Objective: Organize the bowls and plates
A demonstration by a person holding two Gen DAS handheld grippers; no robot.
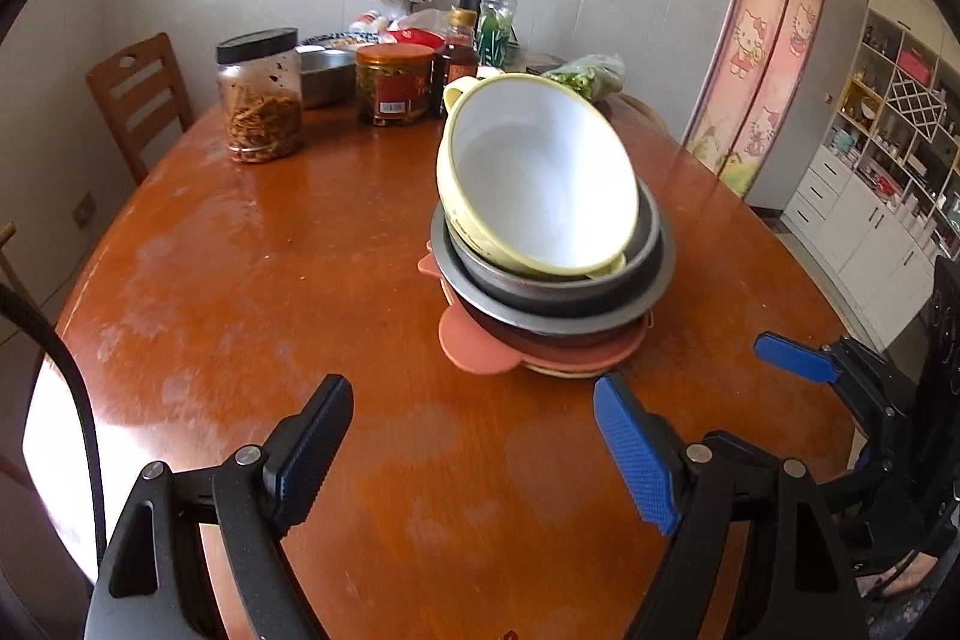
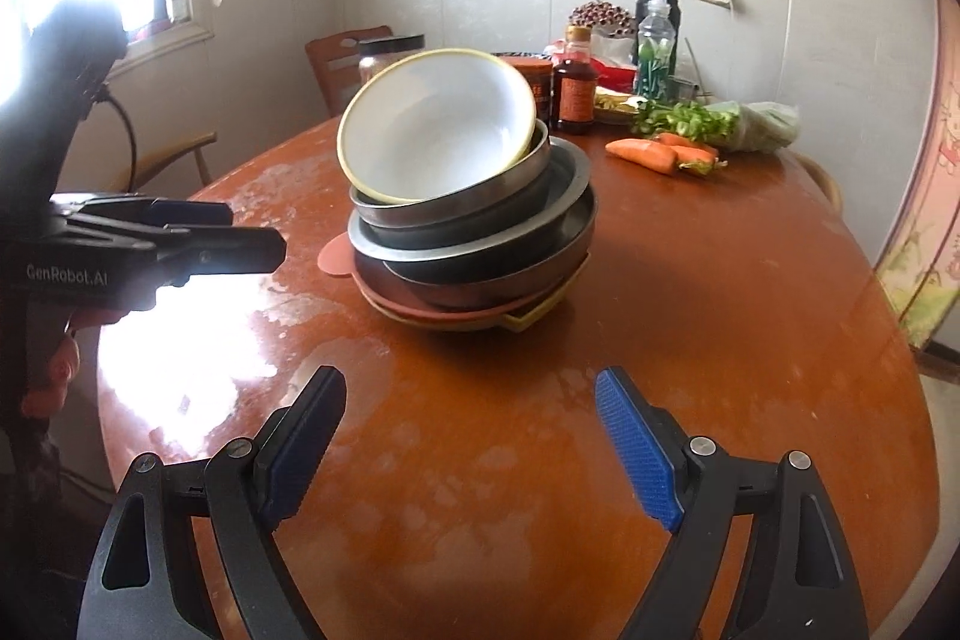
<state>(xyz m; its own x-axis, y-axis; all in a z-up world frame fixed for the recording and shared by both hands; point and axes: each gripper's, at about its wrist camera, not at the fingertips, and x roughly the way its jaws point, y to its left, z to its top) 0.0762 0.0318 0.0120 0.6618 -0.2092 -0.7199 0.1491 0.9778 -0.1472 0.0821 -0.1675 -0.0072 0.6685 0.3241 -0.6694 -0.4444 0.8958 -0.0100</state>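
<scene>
Nearest: left gripper (image 1: 474,445) hovering over the bare wooden table (image 1: 252,292), jaws spread wide, carrying nothing. Right gripper (image 2: 471,439) likewise, fingers released, nothing between them (its blue pad tips also showing at the right edge of the left wrist view).

Middle: stack of dishes (image 2: 471,232) sitting just ahead of both grippers, well clear of the pads. From the base up: flat pink and yellow plates (image 1: 480,349), then nested steel bowls (image 2: 480,214), then the cream bowl (image 1: 534,172) leaning steeply toward the window side, not seated level.

Handling, as a judgement: tilted cream bowl probably needing attention first, being the likeliest piece to slide. Approaching low and slowly, one pad inside and one outside its rim, pinching firmly before lifting straight up. Keeping the other gripper near the steel bowls for steadying, since smooth metal likely slips.

Far: jars (image 1: 261,96), sauce bottle (image 2: 576,81), carrots (image 2: 657,153) and greens (image 2: 720,120) crowding the far edge, well apart from the stack; chair (image 1: 141,96) beyond.
</scene>
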